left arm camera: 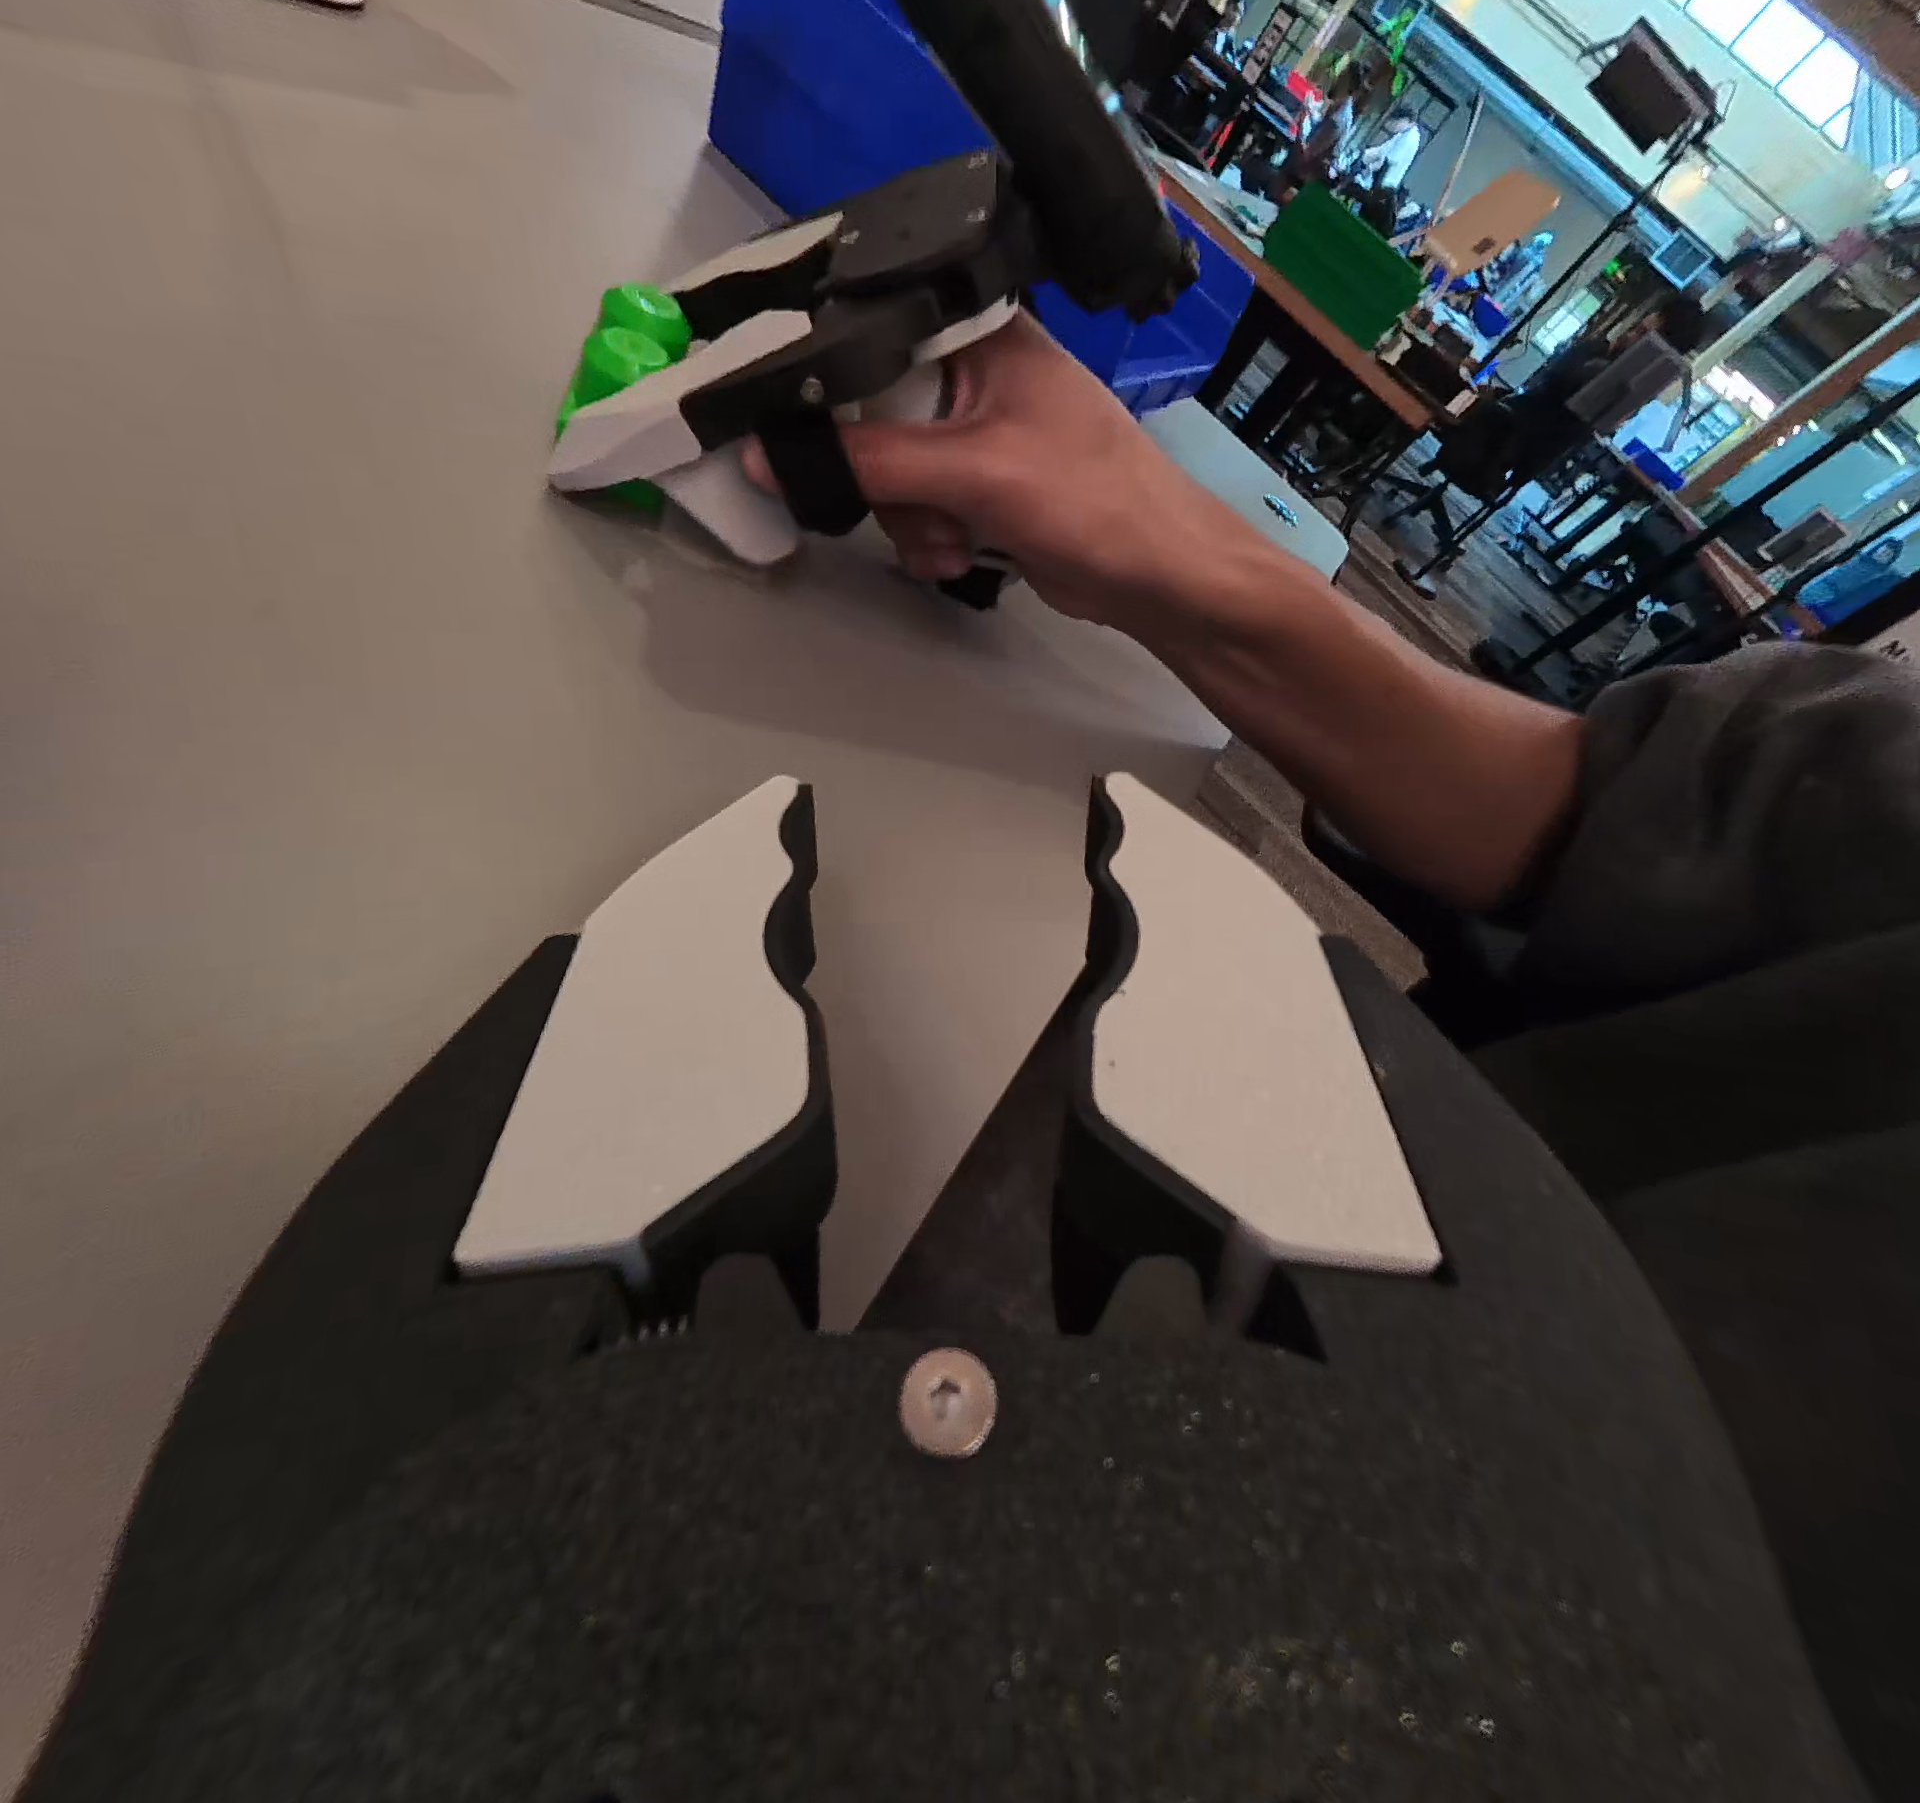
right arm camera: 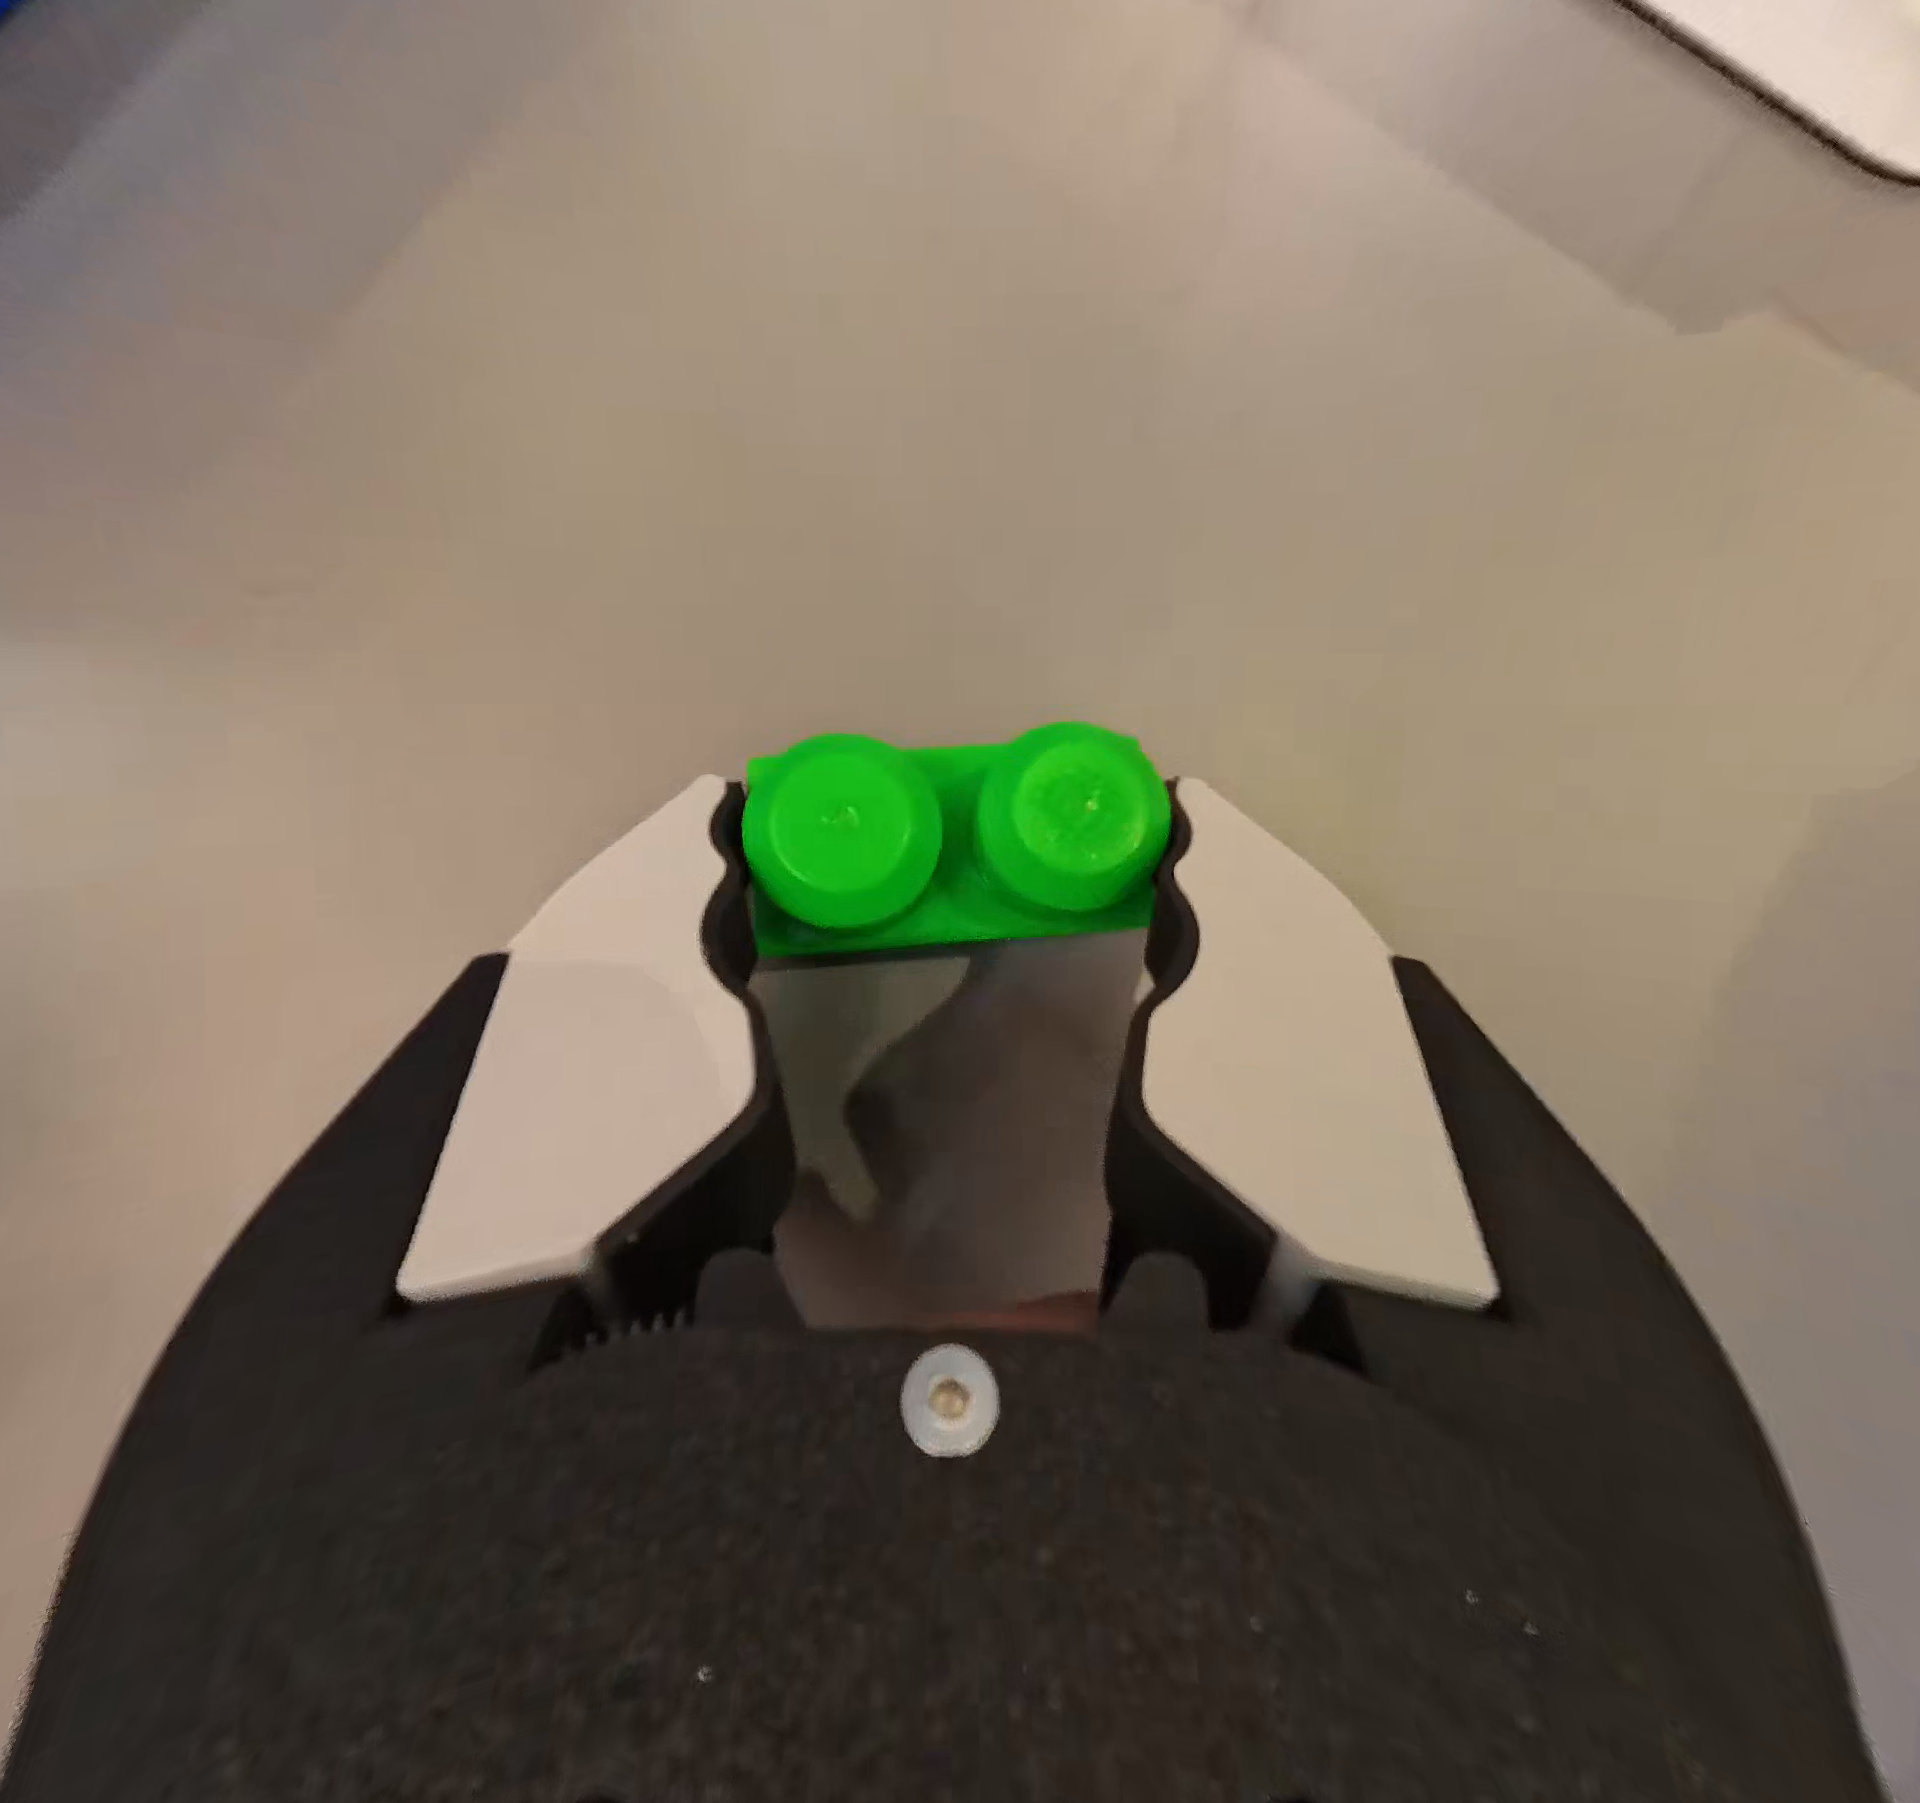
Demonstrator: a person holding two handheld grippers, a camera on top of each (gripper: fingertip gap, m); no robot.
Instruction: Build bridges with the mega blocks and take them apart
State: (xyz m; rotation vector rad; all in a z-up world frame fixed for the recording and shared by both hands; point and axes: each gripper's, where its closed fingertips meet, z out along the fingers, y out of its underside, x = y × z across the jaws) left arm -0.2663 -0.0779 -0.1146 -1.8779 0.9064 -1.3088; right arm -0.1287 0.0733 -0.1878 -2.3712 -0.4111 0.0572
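Grey table [right arm camera: 935,351] bare ahead; right gripper [right arm camera: 951,818] clamps green block [right arm camera: 940,844].

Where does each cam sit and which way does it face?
Left wrist view: on the left gripper, low over the grey table, facing the right gripper, the person's hand and blue bins; own fingers apart, empty.
Right wrist view: on the right gripper, looking down at the table; fingers on the green block.
Shared: green block, table.

Block [right arm camera: 945,844] between right gripper [right arm camera: 948,818] jaws, on table [left arm camera: 260,506] – bin [left arm camera: 821,80] behind
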